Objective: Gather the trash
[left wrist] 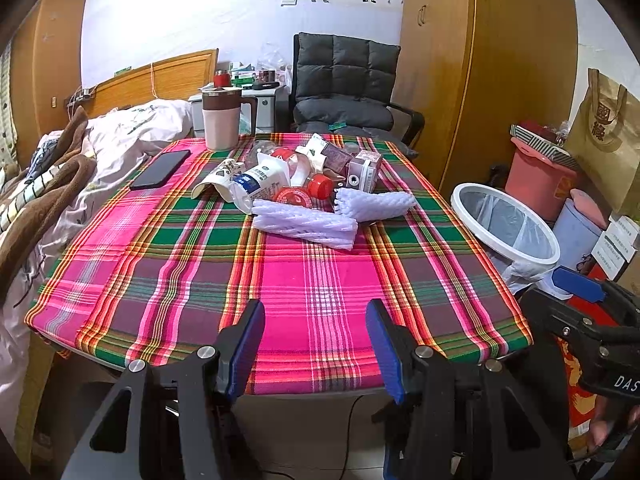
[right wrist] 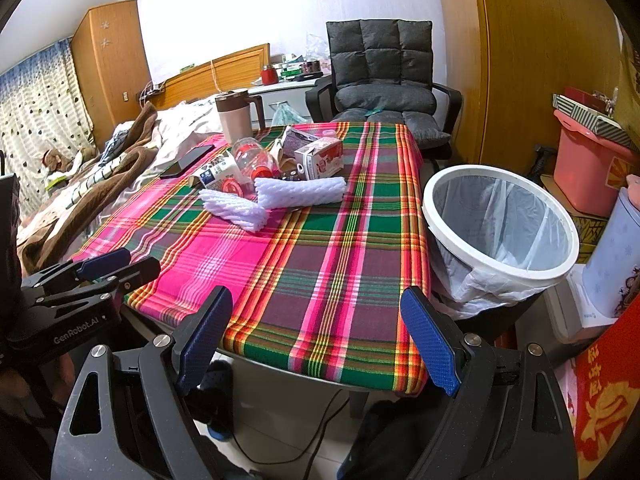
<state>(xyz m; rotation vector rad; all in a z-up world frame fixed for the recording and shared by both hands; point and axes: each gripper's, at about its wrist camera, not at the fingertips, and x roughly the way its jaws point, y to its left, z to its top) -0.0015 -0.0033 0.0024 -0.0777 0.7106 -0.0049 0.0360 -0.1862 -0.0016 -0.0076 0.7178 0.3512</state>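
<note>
1. One worktop under plaid cloth carries everything.
2. Beside its right edge, the lined bin waits within reach.
3. Trash pile sits mid-worktop, untouched.
4. Left claw and right claw hover apart, empty, at the near edge.

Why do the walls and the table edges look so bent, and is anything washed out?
Left wrist view: fisheye lens bows the wardrobe, dark corners frame it. Right wrist view: the back wall glares white; the plaid table stays sharp.

Left tool and right tool — both agape, empty.
</note>
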